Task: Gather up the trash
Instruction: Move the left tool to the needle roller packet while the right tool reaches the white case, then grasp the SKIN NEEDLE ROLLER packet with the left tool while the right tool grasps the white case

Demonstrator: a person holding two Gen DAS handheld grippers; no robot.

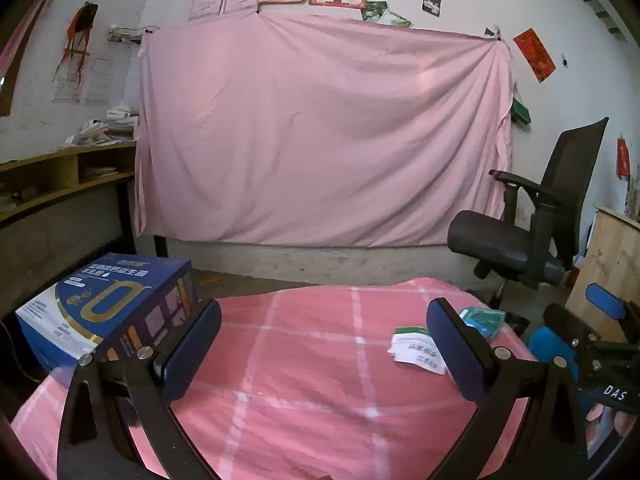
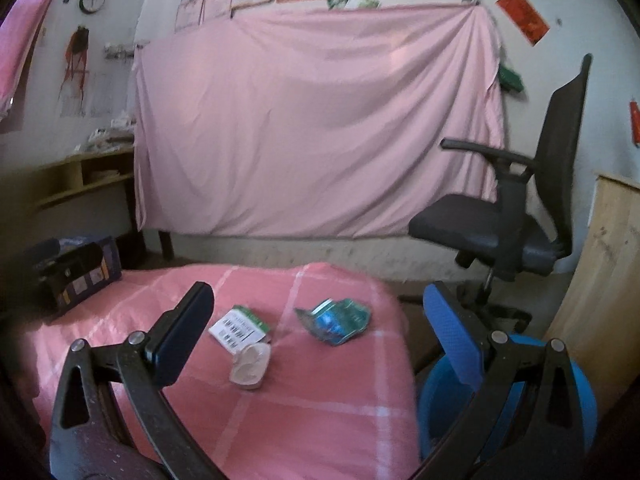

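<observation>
Three pieces of trash lie on the pink checked cloth (image 2: 320, 420): a white and green paper packet (image 2: 239, 327), a clear crumpled plastic cup (image 2: 250, 365) and a blue-green foil wrapper (image 2: 334, 317). My right gripper (image 2: 320, 332) is open and empty, just short of them. My left gripper (image 1: 324, 352) is open and empty over the cloth's middle; the packet (image 1: 416, 350) and the wrapper (image 1: 482, 320) show by its right finger. A blue bin (image 2: 508, 400) stands off the table's right edge.
A blue printed box (image 1: 108, 308) sits at the table's left edge. A black office chair (image 2: 520, 216) stands beyond the right corner. A pink sheet (image 1: 320, 132) hangs on the back wall. A wooden panel (image 2: 600, 280) is at the far right.
</observation>
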